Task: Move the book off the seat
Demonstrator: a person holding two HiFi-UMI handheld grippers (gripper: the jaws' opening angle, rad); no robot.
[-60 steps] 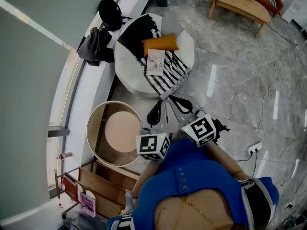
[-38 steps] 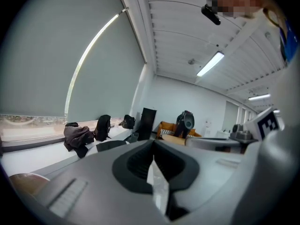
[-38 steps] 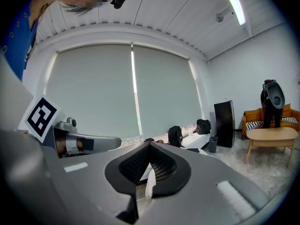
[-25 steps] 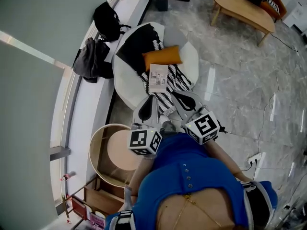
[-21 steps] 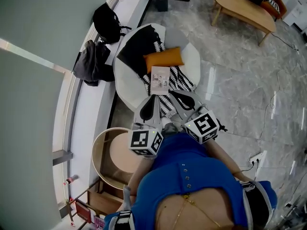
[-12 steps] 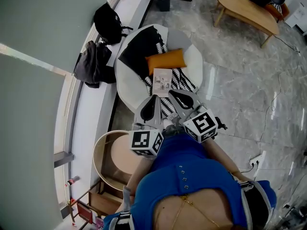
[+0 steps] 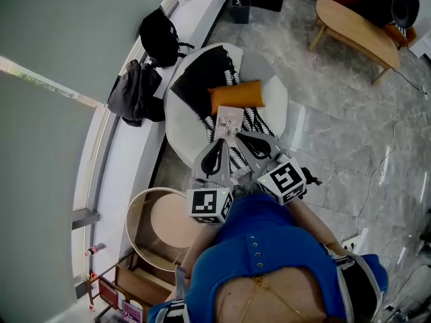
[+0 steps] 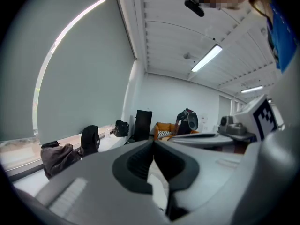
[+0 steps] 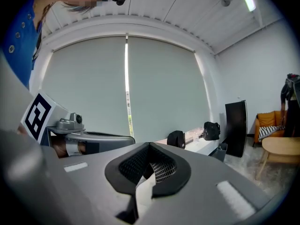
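The book (image 7: 229, 121), thin with a pale printed cover, lies flat on a black-and-white striped blanket (image 7: 250, 118) on the round white seat (image 7: 180, 123). It sits just in front of an orange cushion (image 7: 236, 96). My left gripper (image 7: 218, 144) and right gripper (image 7: 242, 138) are side by side over the seat's near edge, tips a little short of the book. Both are shut with nothing between the jaws. In the left gripper view the left gripper (image 8: 153, 143) hides the book, and so does the right gripper (image 9: 150, 147) in its own view.
Black bags (image 7: 161, 36) and a dark jacket (image 7: 135, 89) lie on the window ledge left of the seat. A round wooden side table (image 7: 165, 221) stands close at my left, with a wooden shelf (image 7: 138, 281) behind it. A wooden coffee table (image 7: 353, 32) is far right on the marble floor.
Both grippers have moved forward together toward the seat. Their tips now reach over its near edge, close to the book. The jaws stayed shut.
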